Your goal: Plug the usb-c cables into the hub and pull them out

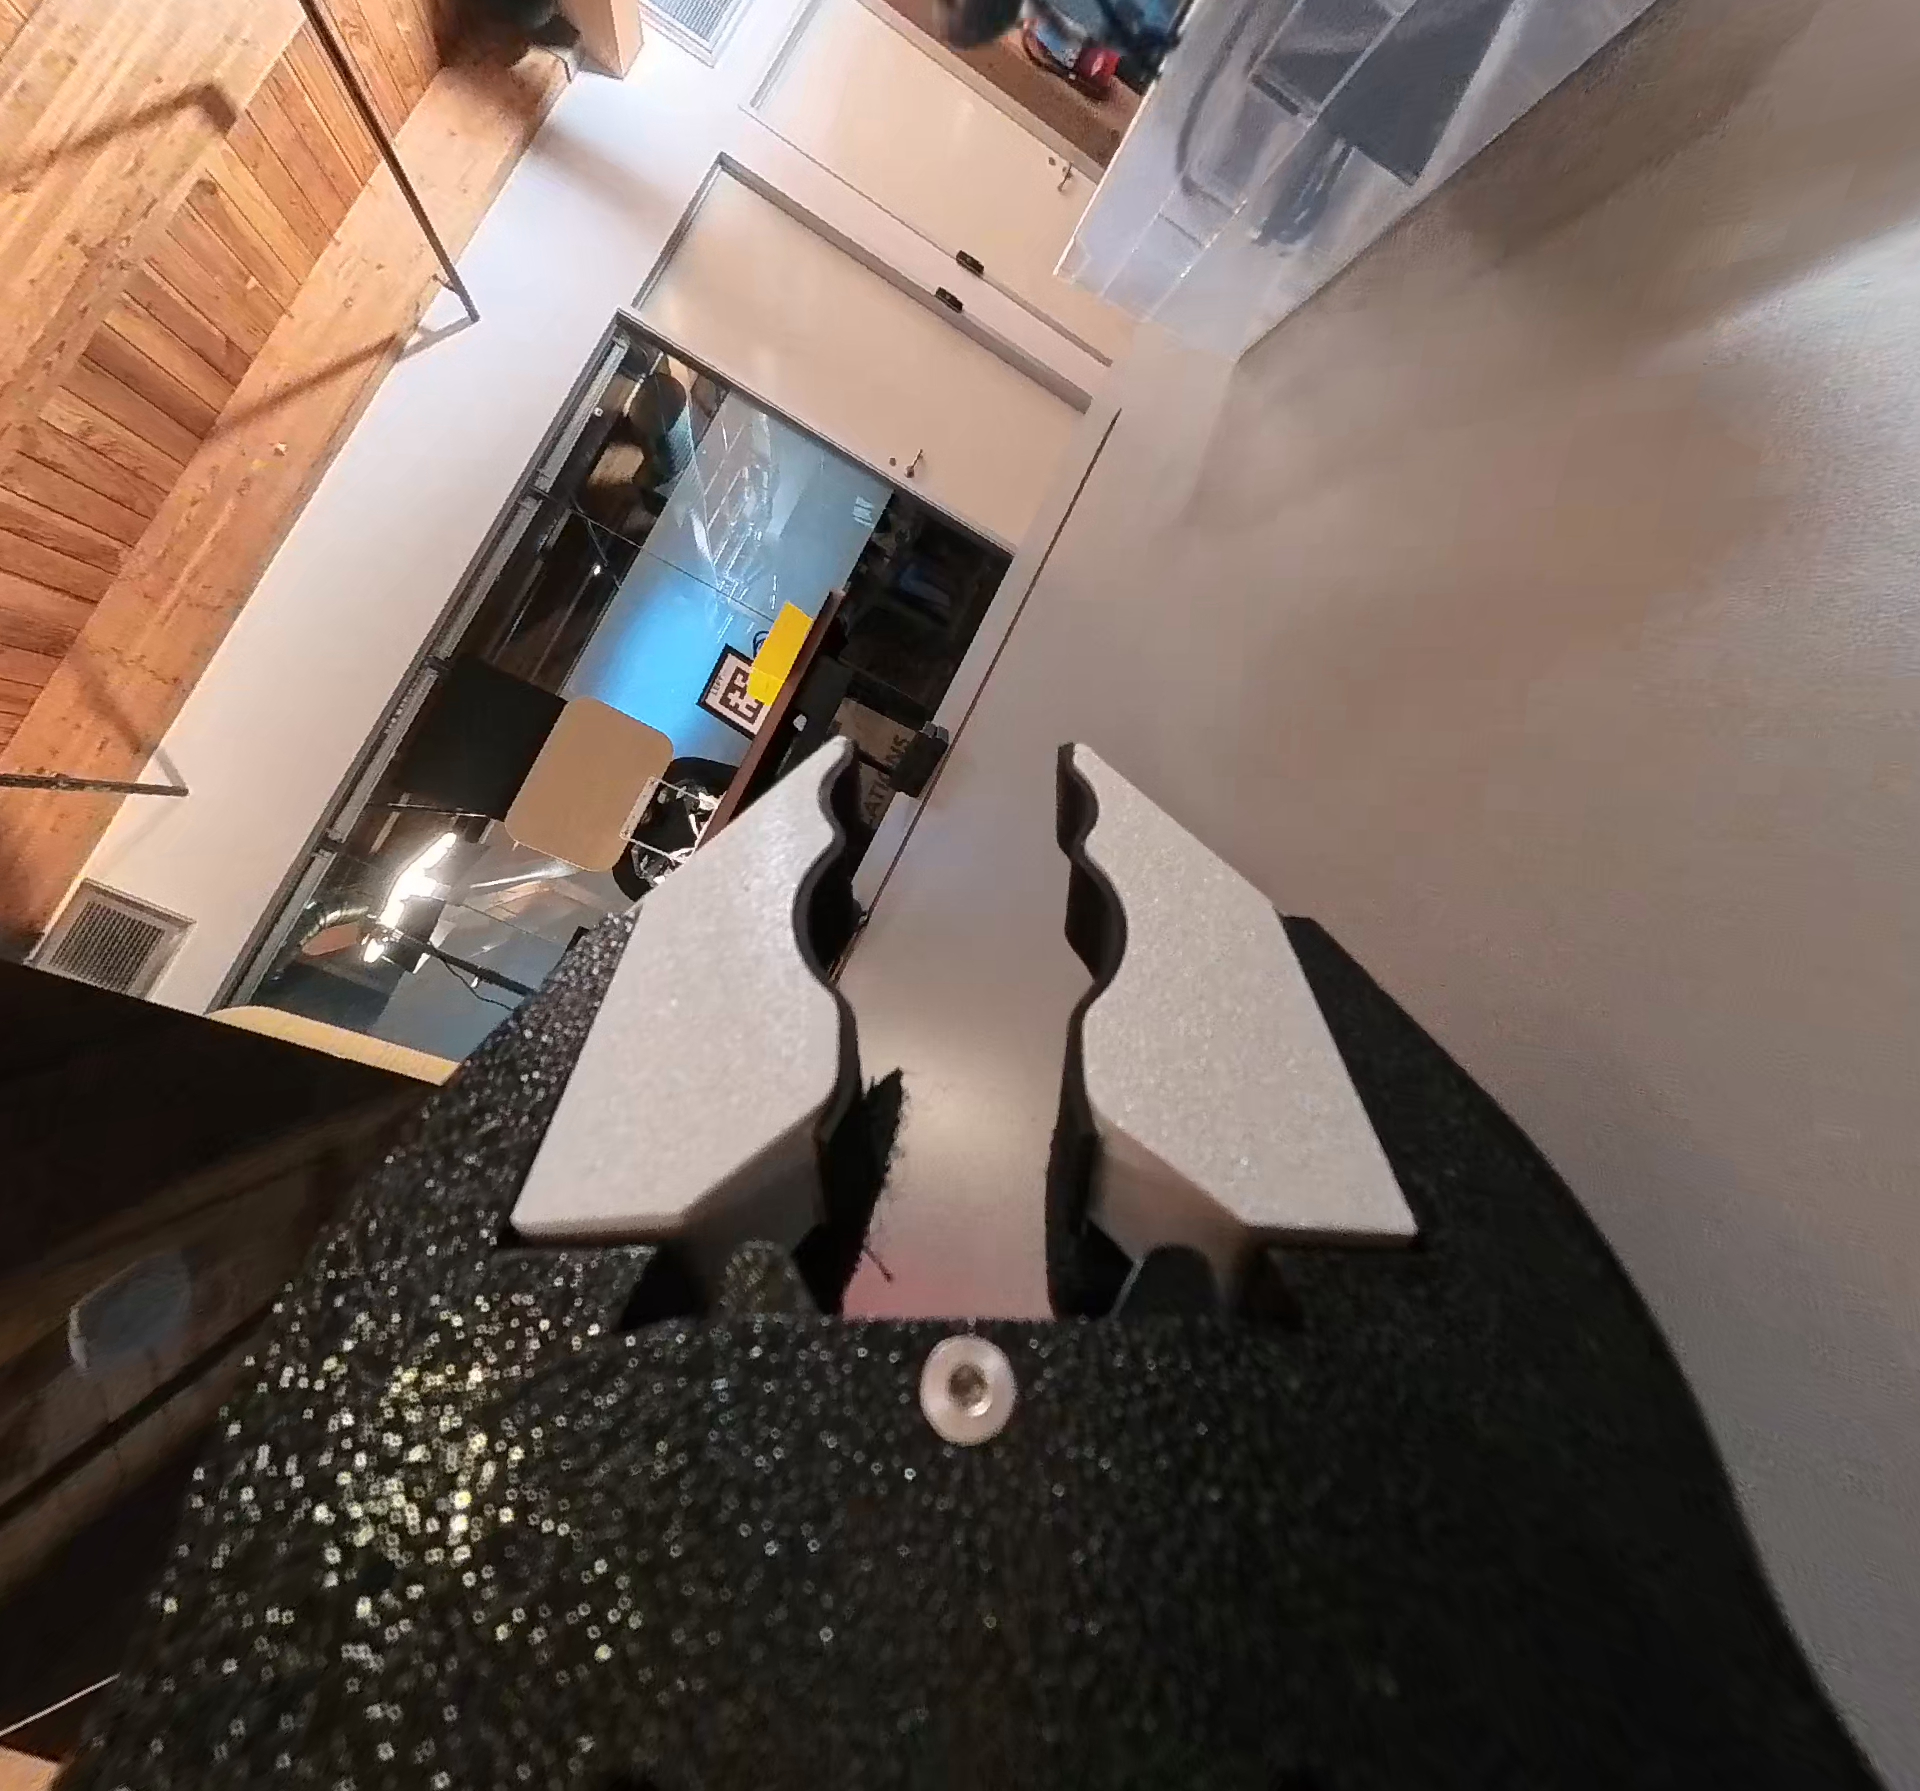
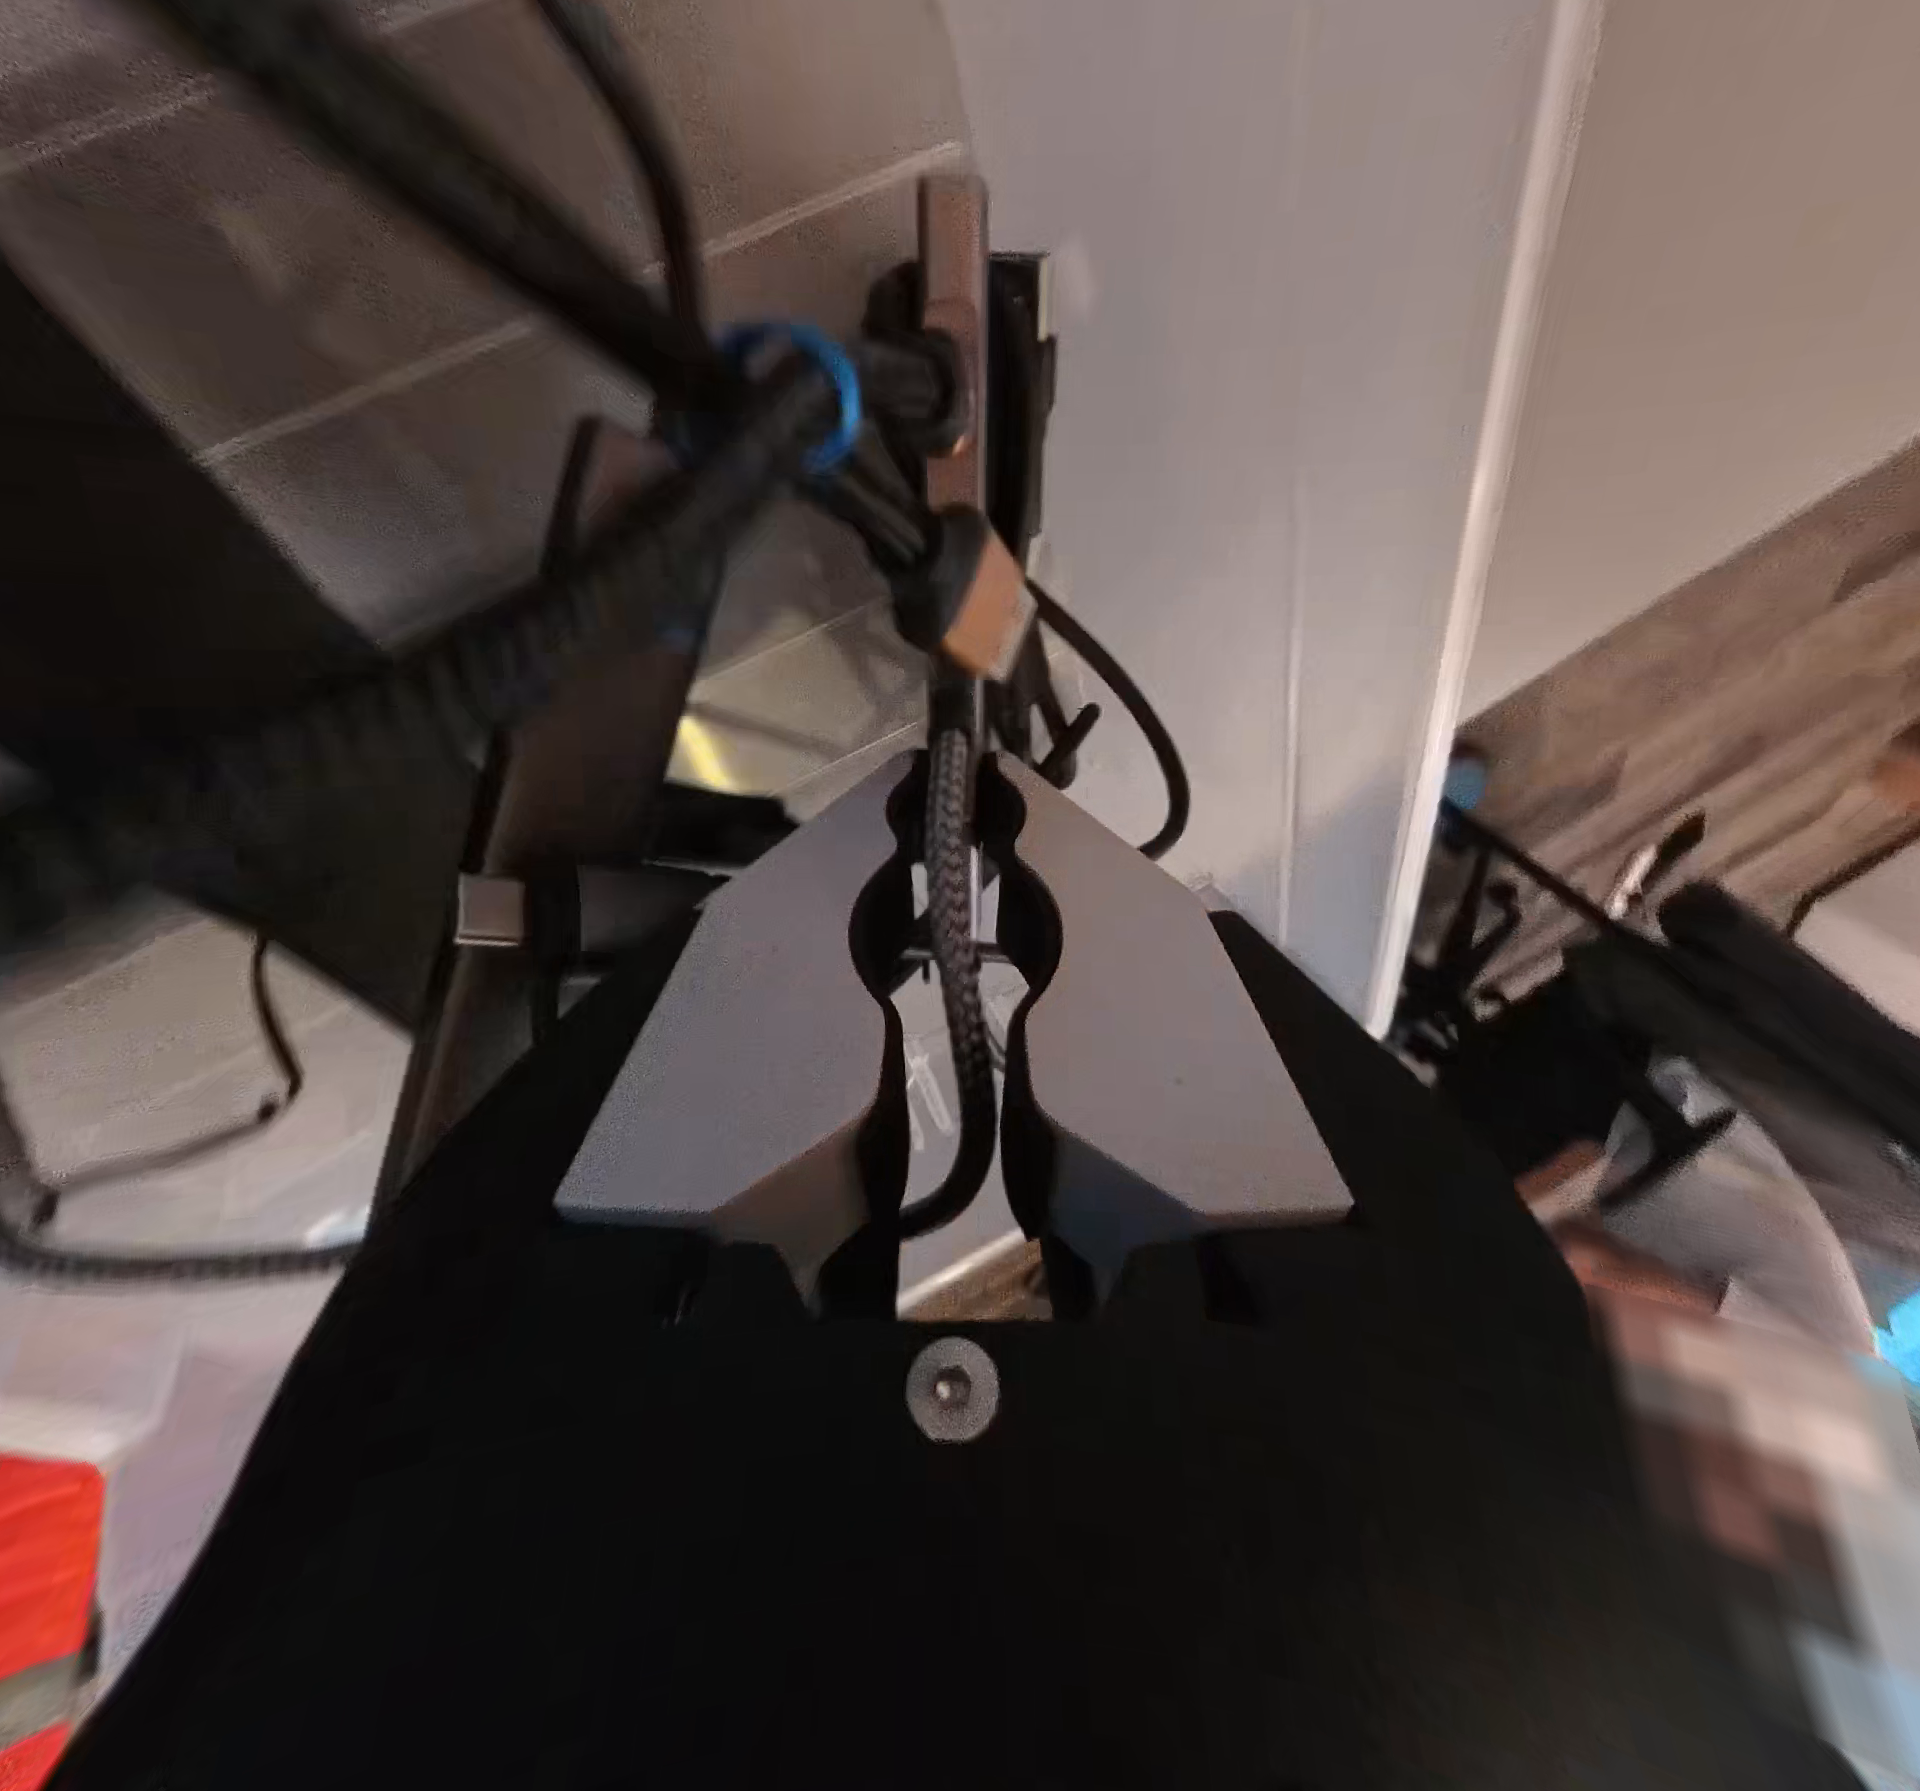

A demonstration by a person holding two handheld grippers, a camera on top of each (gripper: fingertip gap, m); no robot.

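While the left gripper jaws gape empty, the right gripper jaws clamp a braided cable.

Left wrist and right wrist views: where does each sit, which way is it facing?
Left wrist view: on the left gripper, rolled sideways, looking along a pale wall toward a window and wooden ceiling; its fingers stand apart, empty.
Right wrist view: on the right gripper, looking at a hub and black cables; a braided cable with a copper plug runs between its nearly closed fingers.
Shared: nothing I can match.
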